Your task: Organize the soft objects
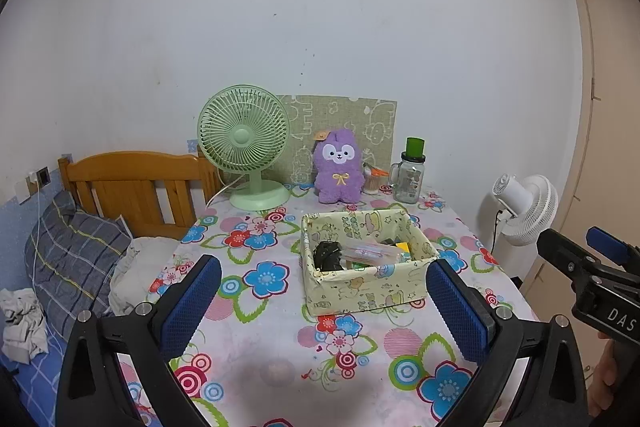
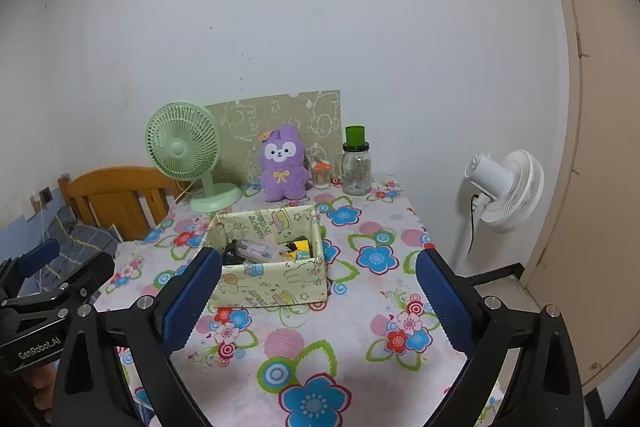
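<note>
Behind the fabric box (image 1: 362,259), against the patterned board (image 1: 340,123), the purple plush toy (image 1: 339,169) stands upright on the flowered tablecloth (image 1: 260,339), apart from the box's far wall. To the box's far left, beside the toy, stands a green desk fan (image 1: 244,151); to its far right, a glass jar with a green lid (image 1: 409,171). Inside the box lie a dark bundle, a clear packet and something yellow, too jumbled to name. Right of the box, off the table, a white fan (image 1: 524,203) stands on the floor; left of it, a bed with a plaid pillow (image 1: 76,251).

Nearer than the box, the left gripper (image 1: 324,303) hovers with its blue pads spread wide and nothing between them; the right gripper (image 2: 316,299) hangs likewise, wide apart and empty, framing the box's near wall.

As to progress, the plush toy standing neatly at the back would fit either a toy waiting to go into the box or one already set in its place; the pictures do not settle which.
</note>
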Tool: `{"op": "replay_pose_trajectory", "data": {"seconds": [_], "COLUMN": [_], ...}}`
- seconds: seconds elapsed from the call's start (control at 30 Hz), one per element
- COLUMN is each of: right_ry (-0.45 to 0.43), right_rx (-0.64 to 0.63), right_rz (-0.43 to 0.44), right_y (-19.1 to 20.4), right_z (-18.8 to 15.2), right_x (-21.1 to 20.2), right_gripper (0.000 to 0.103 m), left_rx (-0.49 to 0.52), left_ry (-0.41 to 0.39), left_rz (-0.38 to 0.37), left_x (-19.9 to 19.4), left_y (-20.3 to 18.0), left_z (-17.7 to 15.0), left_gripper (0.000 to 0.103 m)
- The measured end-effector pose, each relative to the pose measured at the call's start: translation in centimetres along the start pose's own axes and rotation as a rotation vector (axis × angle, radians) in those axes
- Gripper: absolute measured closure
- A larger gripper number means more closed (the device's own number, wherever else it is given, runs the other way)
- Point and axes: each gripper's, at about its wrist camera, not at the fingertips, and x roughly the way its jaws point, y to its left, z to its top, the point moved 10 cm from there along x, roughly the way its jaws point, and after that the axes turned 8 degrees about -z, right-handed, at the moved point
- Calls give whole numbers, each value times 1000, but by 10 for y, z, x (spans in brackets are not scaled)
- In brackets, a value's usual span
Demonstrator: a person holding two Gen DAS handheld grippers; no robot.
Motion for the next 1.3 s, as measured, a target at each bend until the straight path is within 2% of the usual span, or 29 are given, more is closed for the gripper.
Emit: {"op": "replay_pose_trajectory", "data": {"seconds": [1.0, 1.3], "right_ry": [0, -2], "right_rx": [-12, -13], "right_rz": [21, 23], "right_y": [11, 12], "right_z": [4, 5], "right_x": [2, 2], "right_gripper": [2, 2], "left_rx": [-16, -16], "left_ry": [-4, -4], "left_rz": [-36, -26], "left_x": [1, 1], "left_y": [-5, -3], "left_z": [2, 2], "left_gripper": [0, 0]}}
